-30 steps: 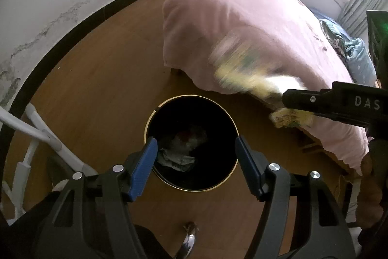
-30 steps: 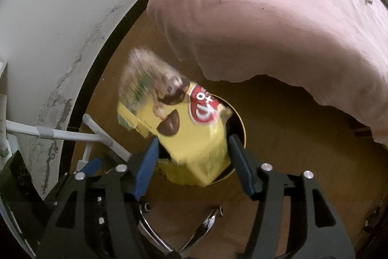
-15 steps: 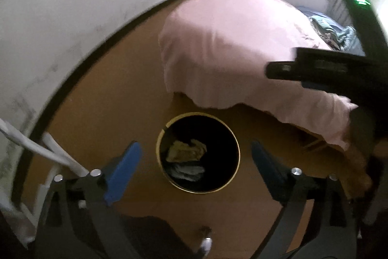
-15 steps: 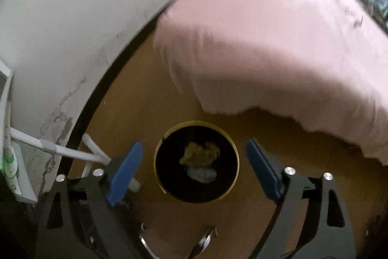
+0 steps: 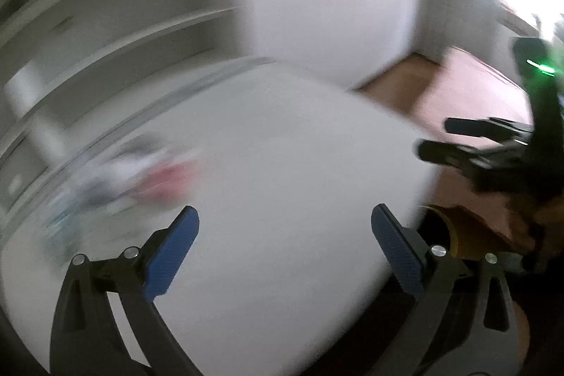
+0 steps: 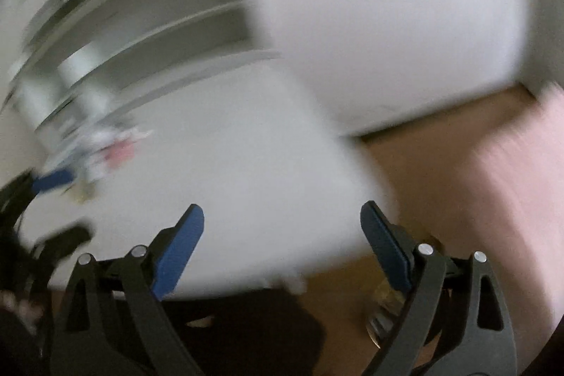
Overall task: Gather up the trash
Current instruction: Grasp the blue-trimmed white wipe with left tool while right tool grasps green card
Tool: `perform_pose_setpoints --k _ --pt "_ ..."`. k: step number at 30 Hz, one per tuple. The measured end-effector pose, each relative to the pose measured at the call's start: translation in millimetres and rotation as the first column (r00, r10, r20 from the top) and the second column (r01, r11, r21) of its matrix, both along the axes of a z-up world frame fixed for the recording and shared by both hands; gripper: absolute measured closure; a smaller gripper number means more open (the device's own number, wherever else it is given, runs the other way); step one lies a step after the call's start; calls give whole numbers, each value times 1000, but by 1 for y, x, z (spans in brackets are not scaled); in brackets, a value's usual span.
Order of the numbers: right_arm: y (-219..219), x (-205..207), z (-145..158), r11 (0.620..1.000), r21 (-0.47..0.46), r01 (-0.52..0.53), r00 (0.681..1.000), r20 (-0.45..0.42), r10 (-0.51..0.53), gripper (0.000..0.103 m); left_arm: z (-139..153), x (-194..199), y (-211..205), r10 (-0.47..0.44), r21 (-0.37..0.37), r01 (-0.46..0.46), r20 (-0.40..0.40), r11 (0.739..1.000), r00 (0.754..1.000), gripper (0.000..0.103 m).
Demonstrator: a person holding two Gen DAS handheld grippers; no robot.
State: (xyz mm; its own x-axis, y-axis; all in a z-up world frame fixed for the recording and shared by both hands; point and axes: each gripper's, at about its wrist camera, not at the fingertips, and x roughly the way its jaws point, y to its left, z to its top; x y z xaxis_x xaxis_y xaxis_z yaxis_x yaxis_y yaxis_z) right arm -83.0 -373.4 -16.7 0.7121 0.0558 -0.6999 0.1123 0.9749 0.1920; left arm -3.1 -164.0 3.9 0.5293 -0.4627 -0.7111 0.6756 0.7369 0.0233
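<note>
Left gripper: my left wrist view shows its blue pads spread wide and widening further, nothing between them. Below them lies a white tabletop, filling the centre of the frame. Everything is heavily motion-blurred.

Right gripper: pads well apart in my right wrist view, nothing between them. It also shows in the left wrist view as dark fingers at the right edge, mid-height, with a green light above them.

Trash: a smeared heap of litter sits on the tabletop at left centre of the left wrist view, whitish with a pinkish-red patch. I cannot tell the separate pieces. In the right wrist view the same litter lies at mid-left, well apart from the right pads. The left gripper's blue pad shows just below it, near the left edge.

Bin: a curved gold rim with a dark inside peeks out at lower right of the left wrist view, past the table edge and beside the right pad.

Surroundings: white shelving in the upper left, a white wall in the upper centre, brown floor at right centre, a pink bedcover along the right side. A dark shape, unidentifiable, sits under the table edge at bottom centre of the right wrist view.
</note>
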Motion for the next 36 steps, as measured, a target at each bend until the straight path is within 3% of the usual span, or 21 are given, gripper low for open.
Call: perform_pose_setpoints --k 2,4,6,11,20,22,24,28,36 --pt "51 38 5 982 46 -182 983 -8 183 16 -2 19 46 122 4 -122 -7 993 993 8" --pt "102 70 7 945 50 -324 945 -21 325 16 -6 34 100 242 -17 -243 -37 970 969 8" --pt "140 94 5 920 16 -392 919 -34 393 16 -12 42 152 356 -43 -359 -76 932 932 8" --pt "187 137 -19 893 13 -450 887 -113 448 16 -25 46 211 474 -47 -482 -124 875 872 8" --pt "194 169 -39 886 88 -455 876 -134 463 30 -36 40 214 466 -10 -470 -100 883 879 8" --pt "192 172 -39 888 98 -450 879 -130 460 46 -33 42 212 459 -15 -462 -88 887 884 8" --pt "192 171 -38 883 132 -451 878 -114 466 69 -31 44 212 458 -16 -460 -82 888 885 8" --pt "189 155 -24 871 157 -465 876 -61 478 91 -29 56 202 452 -5 -454 -76 891 889 8" --pt "165 111 13 881 132 -454 890 34 454 92 -22 92 166 419 25 -418 -15 908 908 8"
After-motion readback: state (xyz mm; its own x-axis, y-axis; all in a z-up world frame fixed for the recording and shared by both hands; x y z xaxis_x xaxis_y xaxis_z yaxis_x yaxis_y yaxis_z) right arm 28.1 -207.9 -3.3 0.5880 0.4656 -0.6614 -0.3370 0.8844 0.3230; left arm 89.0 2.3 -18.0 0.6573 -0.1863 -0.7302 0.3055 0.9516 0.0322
